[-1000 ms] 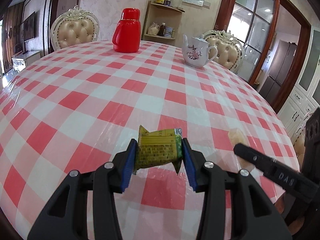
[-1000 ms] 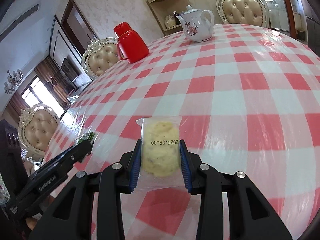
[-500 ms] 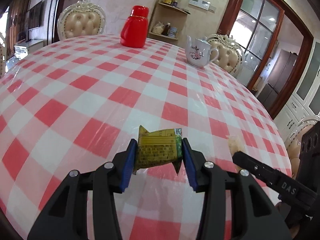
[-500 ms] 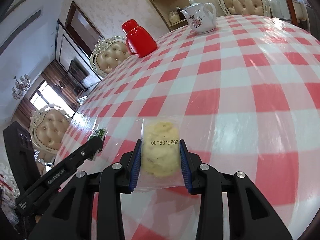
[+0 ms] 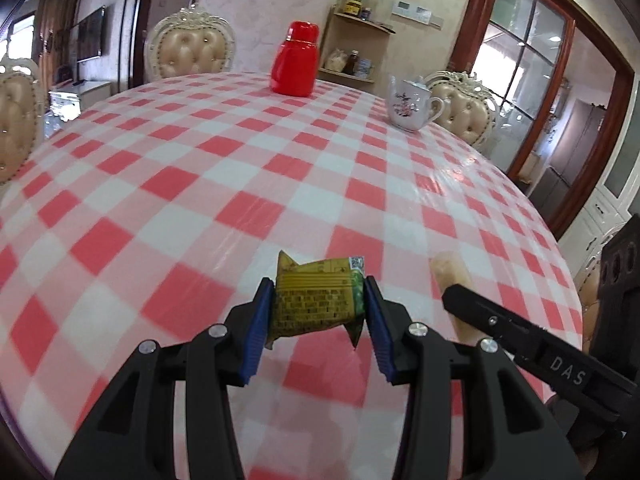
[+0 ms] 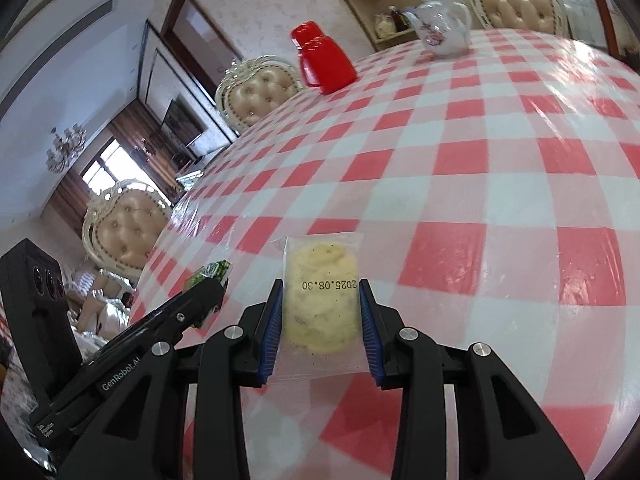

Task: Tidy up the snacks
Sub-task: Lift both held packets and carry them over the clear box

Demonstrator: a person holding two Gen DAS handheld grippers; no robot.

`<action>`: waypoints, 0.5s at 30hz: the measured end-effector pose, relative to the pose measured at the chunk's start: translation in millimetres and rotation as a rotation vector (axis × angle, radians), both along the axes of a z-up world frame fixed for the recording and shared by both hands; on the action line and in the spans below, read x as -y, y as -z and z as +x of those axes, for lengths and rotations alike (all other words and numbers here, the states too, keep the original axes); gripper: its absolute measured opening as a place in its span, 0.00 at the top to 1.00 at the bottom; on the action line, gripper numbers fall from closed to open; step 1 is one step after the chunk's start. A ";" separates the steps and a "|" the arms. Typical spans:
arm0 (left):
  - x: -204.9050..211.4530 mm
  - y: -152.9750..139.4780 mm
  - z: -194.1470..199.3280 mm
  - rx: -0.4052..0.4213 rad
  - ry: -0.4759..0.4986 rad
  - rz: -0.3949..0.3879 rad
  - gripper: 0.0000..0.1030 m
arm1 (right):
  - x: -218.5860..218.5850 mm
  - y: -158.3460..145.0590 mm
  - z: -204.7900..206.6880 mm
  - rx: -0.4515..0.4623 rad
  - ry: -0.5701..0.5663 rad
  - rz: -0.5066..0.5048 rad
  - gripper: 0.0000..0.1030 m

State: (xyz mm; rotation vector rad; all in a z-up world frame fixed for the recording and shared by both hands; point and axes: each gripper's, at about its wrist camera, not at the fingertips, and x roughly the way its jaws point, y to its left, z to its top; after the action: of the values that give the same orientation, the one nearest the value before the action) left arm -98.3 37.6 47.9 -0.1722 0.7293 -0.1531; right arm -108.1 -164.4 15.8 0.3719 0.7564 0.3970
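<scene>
Clamping yellow-green snack packet [image 5: 318,304] between left fingers [image 5: 256,320], brittle clear-bagged cookie [image 6: 320,300] between right fingers [image 6: 370,334]; squeezing lightly, mid-sides.

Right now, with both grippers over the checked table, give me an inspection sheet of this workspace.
Surface: round table under a glossy red-and-white checked cloth; no snack lies on it.
Job's things: yellow-green snack packet in the left gripper; clear-bagged pale cookie, printed with a date, in the right gripper.
Clutter: red thermos jug and white floral teapot at the far edge.
Grippers: left gripper shut on the packet; right gripper shut on the cookie bag, both held above the cloth.
Cables: nothing seen.
Surroundings: tufted cream chairs, corner shelf with jars, flowers above it, glass doors.
</scene>
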 end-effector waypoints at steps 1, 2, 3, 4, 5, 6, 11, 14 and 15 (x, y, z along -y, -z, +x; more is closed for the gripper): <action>-3.8 -3.1 -6.8 0.004 -0.012 0.017 0.56 | -3.9 -4.5 -5.2 0.015 -0.004 -0.020 0.65; -7.1 -5.6 -12.8 0.008 -0.021 0.031 0.56 | -6.9 -8.6 -9.5 0.028 -0.007 -0.036 0.65; -11.0 -7.6 -18.9 0.012 -0.029 0.042 0.56 | -10.6 -13.5 -15.1 0.045 -0.012 -0.052 0.65; -14.4 -8.5 -24.2 0.014 -0.035 0.049 0.56 | -13.2 -17.6 -19.1 0.057 -0.016 -0.064 0.65; -18.6 -9.6 -30.4 0.016 -0.043 0.058 0.56 | -16.3 -21.9 -24.1 0.072 -0.020 -0.077 0.65; -22.0 -10.2 -34.8 0.016 -0.048 0.063 0.56 | -18.2 -25.0 -27.6 0.082 -0.024 -0.085 0.65; -44.4 -17.2 -61.5 0.030 -0.078 0.085 0.56 | -36.1 -38.4 -47.5 0.126 -0.071 -0.125 0.65; -58.9 -21.8 -74.8 0.040 -0.103 0.099 0.56 | -47.5 -41.7 -55.0 0.142 -0.097 -0.144 0.65; -65.0 -23.6 -80.6 0.043 -0.112 0.106 0.56 | -52.0 -42.3 -56.9 0.144 -0.107 -0.149 0.65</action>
State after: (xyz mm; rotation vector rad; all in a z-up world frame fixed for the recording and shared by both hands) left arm -178.9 102.6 71.5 -0.1086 0.6815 -0.0110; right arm -165.0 -112.5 58.1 0.1614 0.6619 0.4600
